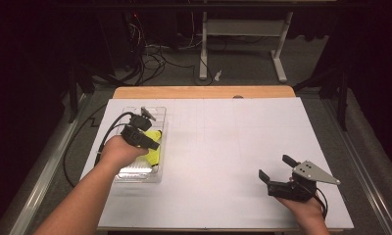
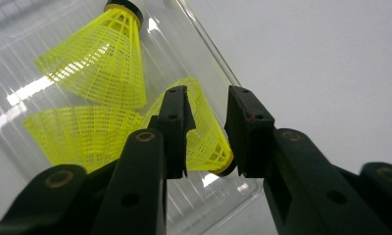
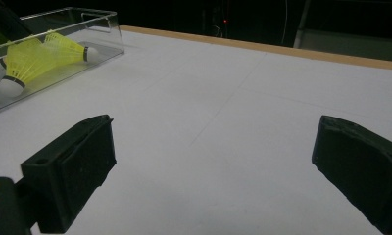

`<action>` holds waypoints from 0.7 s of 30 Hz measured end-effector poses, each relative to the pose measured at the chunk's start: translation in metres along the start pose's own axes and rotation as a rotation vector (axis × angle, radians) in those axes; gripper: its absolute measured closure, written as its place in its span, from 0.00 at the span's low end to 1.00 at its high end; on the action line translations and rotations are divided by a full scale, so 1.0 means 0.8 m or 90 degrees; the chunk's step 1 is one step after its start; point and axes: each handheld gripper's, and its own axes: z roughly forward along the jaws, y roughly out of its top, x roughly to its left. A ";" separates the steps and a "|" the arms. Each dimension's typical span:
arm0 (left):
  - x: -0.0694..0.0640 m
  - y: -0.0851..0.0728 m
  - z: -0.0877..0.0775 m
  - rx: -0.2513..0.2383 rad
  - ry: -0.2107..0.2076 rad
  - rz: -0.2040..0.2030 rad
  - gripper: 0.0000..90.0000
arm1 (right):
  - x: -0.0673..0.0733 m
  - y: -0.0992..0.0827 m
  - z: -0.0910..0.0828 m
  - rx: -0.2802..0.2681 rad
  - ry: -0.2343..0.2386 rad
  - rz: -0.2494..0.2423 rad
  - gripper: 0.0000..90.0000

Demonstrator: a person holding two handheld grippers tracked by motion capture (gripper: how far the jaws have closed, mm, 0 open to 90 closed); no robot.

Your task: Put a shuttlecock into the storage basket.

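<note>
Shuttlecocks of yellow mesh lie in the clear plastic tray (image 1: 135, 174), which sits on the left part of the white table (image 1: 223, 147), and we take that tray as our landmark. In the left gripper view we count three of them: one shuttlecock (image 2: 103, 61) with its dark-rimmed cork toward the far end of the tray, a second (image 2: 76, 137) lying flat beside it, and a third (image 2: 206, 137) against the tray's near wall, its cork end low.

Our left gripper (image 2: 206, 132) hangs over the tray, pointing down into it. Its jaws stand a modest way apart, and the third shuttlecock's skirt sits in the gap between them. One pad (image 2: 177, 127) overlaps the mesh, while the other pad (image 2: 245, 127) stands clear of it with a gap showing, so we read no grip there; nothing is clamped. In the high view the left hand (image 1: 118, 152) covers the middle of the tray, with yellow showing just past the gripper.

Our right gripper (image 1: 277, 169) rests well away from the tray, near the table's front right edge. Its jaws are spread wide and hold nothing; in the right gripper view only bare table lies between them, and the tray shows far off.
</note>
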 end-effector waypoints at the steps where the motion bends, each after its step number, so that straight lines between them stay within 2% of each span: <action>1: 0.000 0.000 -0.001 -0.001 0.000 -0.001 0.76 | 0.000 0.000 0.000 -0.001 0.000 0.000 0.03; 6: 0.000 0.000 -0.005 -0.006 0.004 -0.002 0.70 | 0.000 0.000 -0.001 -0.002 -0.001 0.000 0.03; 14: -0.003 0.000 -0.007 0.003 0.010 -0.001 0.62 | 0.000 0.000 -0.001 -0.002 -0.001 0.000 0.03; 21: -0.004 -0.002 -0.010 0.006 0.028 -0.010 0.48 | 0.001 0.001 0.000 -0.003 0.001 -0.001 0.03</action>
